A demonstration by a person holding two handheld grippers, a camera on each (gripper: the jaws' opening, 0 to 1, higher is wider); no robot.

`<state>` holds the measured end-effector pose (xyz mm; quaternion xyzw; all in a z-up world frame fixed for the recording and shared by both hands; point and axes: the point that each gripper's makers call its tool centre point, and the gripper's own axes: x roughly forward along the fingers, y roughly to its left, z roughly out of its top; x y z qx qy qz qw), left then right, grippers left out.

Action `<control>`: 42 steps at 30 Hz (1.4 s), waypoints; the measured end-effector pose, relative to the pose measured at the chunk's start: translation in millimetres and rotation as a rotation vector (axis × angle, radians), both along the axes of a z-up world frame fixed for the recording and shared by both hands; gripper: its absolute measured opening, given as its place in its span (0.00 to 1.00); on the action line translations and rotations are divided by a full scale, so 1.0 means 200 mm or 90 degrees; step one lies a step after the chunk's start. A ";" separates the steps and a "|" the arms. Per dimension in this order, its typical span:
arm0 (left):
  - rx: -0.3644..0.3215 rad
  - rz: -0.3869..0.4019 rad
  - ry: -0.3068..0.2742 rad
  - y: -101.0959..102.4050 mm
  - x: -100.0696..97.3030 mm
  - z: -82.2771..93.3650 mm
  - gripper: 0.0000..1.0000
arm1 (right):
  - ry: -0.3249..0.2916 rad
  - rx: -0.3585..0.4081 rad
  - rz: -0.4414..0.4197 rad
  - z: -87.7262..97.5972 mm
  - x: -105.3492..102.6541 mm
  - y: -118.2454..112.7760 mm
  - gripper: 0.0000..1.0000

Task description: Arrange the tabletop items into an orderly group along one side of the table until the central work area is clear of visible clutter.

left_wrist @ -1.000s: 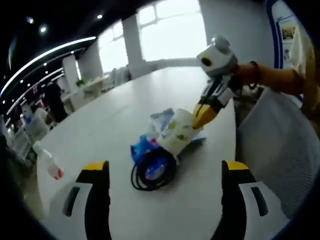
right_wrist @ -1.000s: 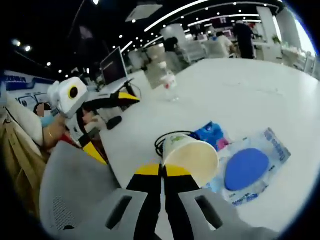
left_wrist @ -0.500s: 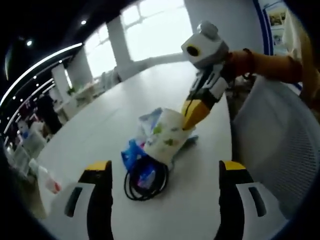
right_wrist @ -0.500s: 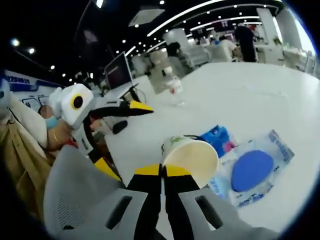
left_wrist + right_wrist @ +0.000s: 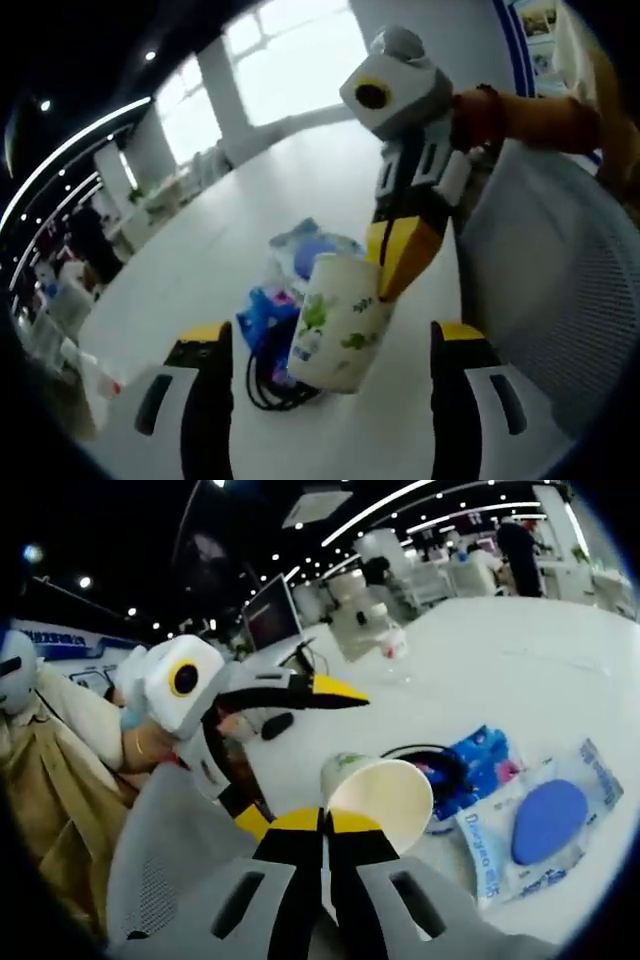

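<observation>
A white paper cup with a green print (image 5: 340,320) hangs tilted above the table (image 5: 210,250), and my right gripper (image 5: 398,262) is shut on its rim. In the right gripper view the cup's open mouth (image 5: 385,800) sits just past the shut jaws (image 5: 325,825). My left gripper (image 5: 330,338) is open, its jaws on either side of the cup from below, not touching it. It also shows open at the left of the right gripper view (image 5: 300,755). On the table lie a black cable coil (image 5: 265,378), a blue packet (image 5: 262,312) and a clear bag holding a blue disc (image 5: 545,825).
A grey mesh chair (image 5: 560,300) stands at the table's near edge. A plastic bottle (image 5: 392,645) stands farther along the table, with a monitor (image 5: 270,610) and a dark mouse (image 5: 275,725) beyond. A person's sleeve (image 5: 540,115) holds the right gripper.
The right gripper has lifted the cup off the pile and brought it toward the left gripper. The two grippers are closer together. The items on the table lie as before.
</observation>
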<state>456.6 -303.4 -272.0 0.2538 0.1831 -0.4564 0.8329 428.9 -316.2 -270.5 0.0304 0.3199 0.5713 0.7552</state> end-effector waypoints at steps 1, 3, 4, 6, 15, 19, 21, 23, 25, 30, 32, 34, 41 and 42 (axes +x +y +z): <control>0.000 0.000 0.000 0.00 0.00 0.00 0.78 | 0.000 0.000 0.002 0.00 0.00 0.00 0.01; -0.002 0.000 0.004 -0.01 0.00 0.00 0.77 | 0.004 0.005 0.010 0.01 -0.02 0.01 0.01; -0.003 0.000 0.005 -0.02 0.00 -0.01 0.77 | 0.006 0.007 0.011 0.01 -0.02 0.02 0.01; -0.004 -0.006 0.008 -0.03 0.00 -0.01 0.76 | 0.005 0.006 0.014 0.01 -0.02 0.02 0.01; 0.020 -0.028 -0.001 -0.04 -0.02 -0.03 0.57 | 0.011 0.000 0.032 0.00 -0.05 0.03 0.01; 0.022 -0.030 0.005 -0.05 -0.03 -0.04 0.52 | 0.010 -0.003 0.038 0.00 -0.05 0.03 0.01; 0.030 -0.038 0.005 -0.05 -0.04 -0.05 0.50 | 0.013 -0.003 0.038 0.00 -0.06 0.03 0.01; 0.041 -0.043 0.005 -0.06 -0.05 -0.06 0.46 | 0.012 -0.003 0.041 0.00 -0.06 0.02 0.01; 0.049 -0.051 0.003 -0.07 -0.06 -0.07 0.44 | 0.013 -0.004 0.043 0.00 -0.06 0.02 0.01; 0.079 -0.062 0.002 -0.08 -0.07 -0.10 0.41 | 0.012 -0.001 0.051 0.01 -0.07 0.02 0.01; 0.080 -0.062 0.002 -0.08 -0.07 -0.10 0.40 | 0.012 -0.004 0.055 0.01 -0.08 0.02 0.01; 0.078 -0.058 0.001 -0.08 -0.07 -0.10 0.40 | 0.014 -0.003 0.052 0.01 -0.07 0.02 0.01; 0.029 -0.033 0.013 -0.07 -0.05 -0.06 0.39 | 0.010 0.040 0.035 0.08 -0.05 0.03 0.10; 0.018 -0.029 0.018 -0.07 -0.04 -0.05 0.39 | 0.009 0.048 0.020 0.09 -0.03 0.02 0.18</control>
